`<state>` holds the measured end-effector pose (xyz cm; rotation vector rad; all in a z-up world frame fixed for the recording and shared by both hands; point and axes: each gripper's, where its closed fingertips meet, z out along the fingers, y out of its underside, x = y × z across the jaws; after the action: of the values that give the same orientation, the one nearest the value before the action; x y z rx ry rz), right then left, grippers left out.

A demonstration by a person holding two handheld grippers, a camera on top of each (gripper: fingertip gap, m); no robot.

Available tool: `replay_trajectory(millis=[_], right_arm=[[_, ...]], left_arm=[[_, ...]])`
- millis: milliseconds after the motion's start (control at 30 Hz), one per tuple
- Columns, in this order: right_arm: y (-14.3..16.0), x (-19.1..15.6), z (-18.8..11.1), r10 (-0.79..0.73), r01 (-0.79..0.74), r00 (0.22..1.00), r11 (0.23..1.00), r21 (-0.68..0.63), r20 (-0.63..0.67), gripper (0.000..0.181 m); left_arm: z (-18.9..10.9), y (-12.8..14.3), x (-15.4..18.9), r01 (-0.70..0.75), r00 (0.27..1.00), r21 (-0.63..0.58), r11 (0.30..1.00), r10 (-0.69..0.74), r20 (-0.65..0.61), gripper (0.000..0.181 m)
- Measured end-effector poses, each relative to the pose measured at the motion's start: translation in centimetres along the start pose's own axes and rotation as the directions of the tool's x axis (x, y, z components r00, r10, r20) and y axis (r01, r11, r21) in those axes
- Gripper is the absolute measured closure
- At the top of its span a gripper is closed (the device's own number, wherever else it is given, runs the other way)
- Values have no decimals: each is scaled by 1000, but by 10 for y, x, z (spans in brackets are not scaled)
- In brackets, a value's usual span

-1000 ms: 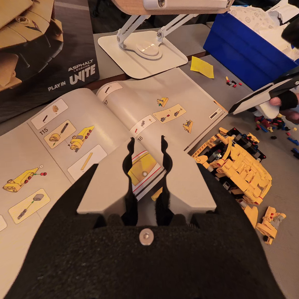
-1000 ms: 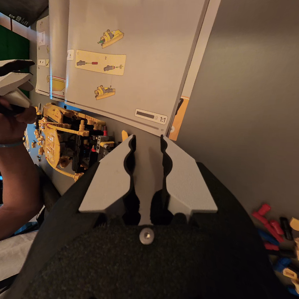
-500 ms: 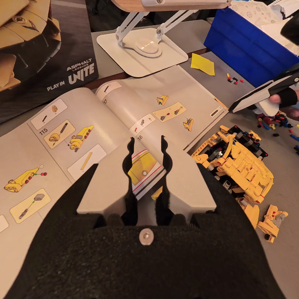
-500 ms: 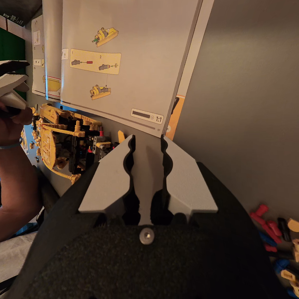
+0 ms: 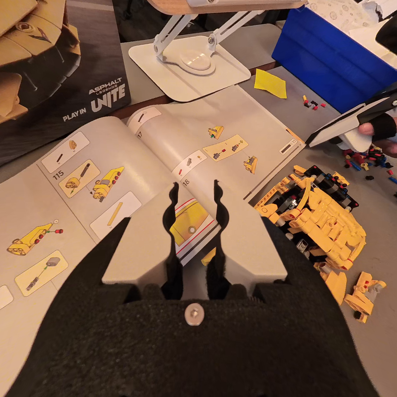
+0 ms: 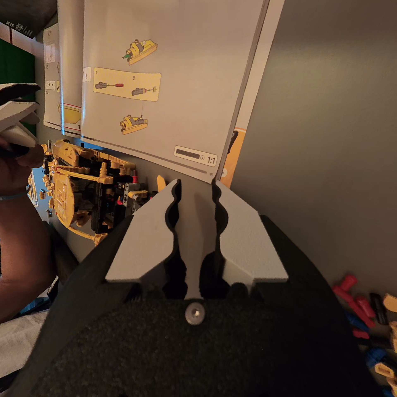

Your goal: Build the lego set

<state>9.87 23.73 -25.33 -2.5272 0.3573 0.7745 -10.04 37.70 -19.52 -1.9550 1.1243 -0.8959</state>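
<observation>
Bare grey worktop (image 6: 322, 129) lies open to the right of the instruction booklet (image 6: 171, 107), up to the loose pins (image 6: 354, 300) scattered near its edge. The half-built yellow car (image 5: 311, 219) sits just beside the booklet's lower corner, with small subassemblies (image 5: 363, 294) near it. Behind the booklet, a white stand base (image 5: 189, 68), a blue bin (image 5: 333, 60) and the set's box (image 5: 53, 64) close off the back.

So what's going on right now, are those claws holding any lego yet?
Left gripper open, empty, above instruction booklet. Right gripper open, empty, over table. Yellow car model untouched beside booklet. Nothing in the way.
</observation>
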Motion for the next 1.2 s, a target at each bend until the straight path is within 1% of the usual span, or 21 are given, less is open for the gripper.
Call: replay_trajectory(millis=[133,300,500,600,867,967,1033,1133,1167,1200], right_arm=[[-1,-2,3,3,-3,1000,1000,3,12,165],[1,1,10,-11,11,1000,1000,-24,-10,181],[-1,0,10,-38,37,999,999,-22,-17,181],[-8,-10,7,-49,49,999,999,19,19,181],[-21,-23,-3,-81,75,995,992,100,58,181],[-30,-39,-6,-121,108,989,984,143,87,181],[-34,-55,-7,-172,156,980,975,159,95,181],[-44,-97,-6,-262,232,955,953,196,142,181],[-49,-114,-4,-304,269,940,940,211,155,181],[-52,-133,-1,-365,326,916,918,225,164,181]], left_arm=[[1,1,-1,0,1000,-5,1000,0,4,148],[0,1,-1,-12,1000,-6,1000,12,13,148],[-1,0,-2,-23,999,-9,1000,23,23,148],[0,1,-1,-25,999,-11,1000,25,24,148],[1,2,-1,-32,999,-17,999,33,27,148],[2,-1,8,-40,999,0,999,40,-14,148],[2,-6,21,-74,995,27,997,76,-63,148],[1,-12,44,-185,974,75,980,193,-116,148],[-1,-15,53,-196,968,102,975,209,-140,148],[-3,-21,60,-166,967,142,976,189,-173,148]])
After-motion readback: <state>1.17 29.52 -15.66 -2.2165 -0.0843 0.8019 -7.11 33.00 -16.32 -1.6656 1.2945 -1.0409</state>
